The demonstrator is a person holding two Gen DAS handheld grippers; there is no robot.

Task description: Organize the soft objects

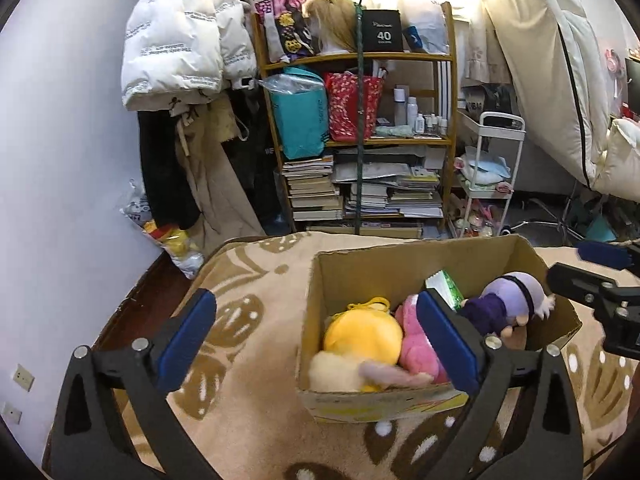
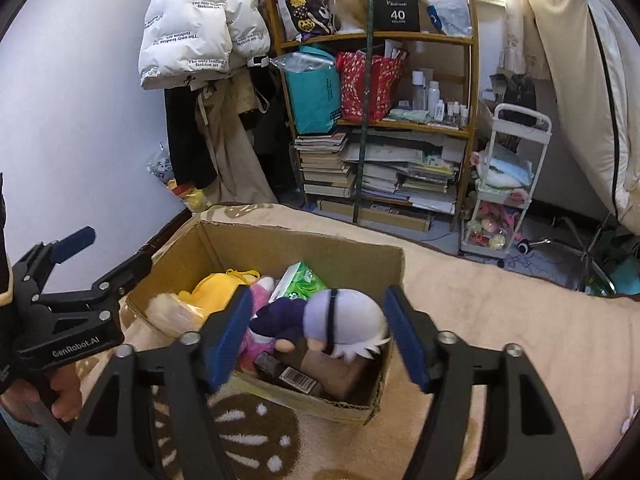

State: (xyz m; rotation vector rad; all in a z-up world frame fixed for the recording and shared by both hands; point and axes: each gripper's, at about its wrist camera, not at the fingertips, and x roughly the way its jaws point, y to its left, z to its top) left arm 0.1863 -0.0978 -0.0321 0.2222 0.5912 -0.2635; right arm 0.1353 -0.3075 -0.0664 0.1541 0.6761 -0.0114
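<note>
A cardboard box (image 1: 332, 276) stands on a beige patterned blanket (image 1: 256, 292). In it lie a yellow plush (image 1: 362, 336), a pink plush (image 1: 416, 350), a cream plush (image 1: 336, 374), a green packet (image 1: 446, 288) and a purple-haired doll (image 1: 508, 300). My left gripper (image 1: 316, 344) is open and empty, above the box's near left side. My right gripper (image 2: 318, 336) is open around the doll's head (image 2: 344, 320) without closing on it. The box shows in the right wrist view (image 2: 304, 248) with the yellow plush (image 2: 214, 290).
A wooden shelf (image 1: 360, 140) with bags, books and bottles stands behind the bed. A white jacket (image 1: 180, 36) hangs at the left. A white trolley (image 1: 490, 176) and a tent-like cover (image 1: 560, 80) are at the right. The wall (image 1: 60, 160) is close on the left.
</note>
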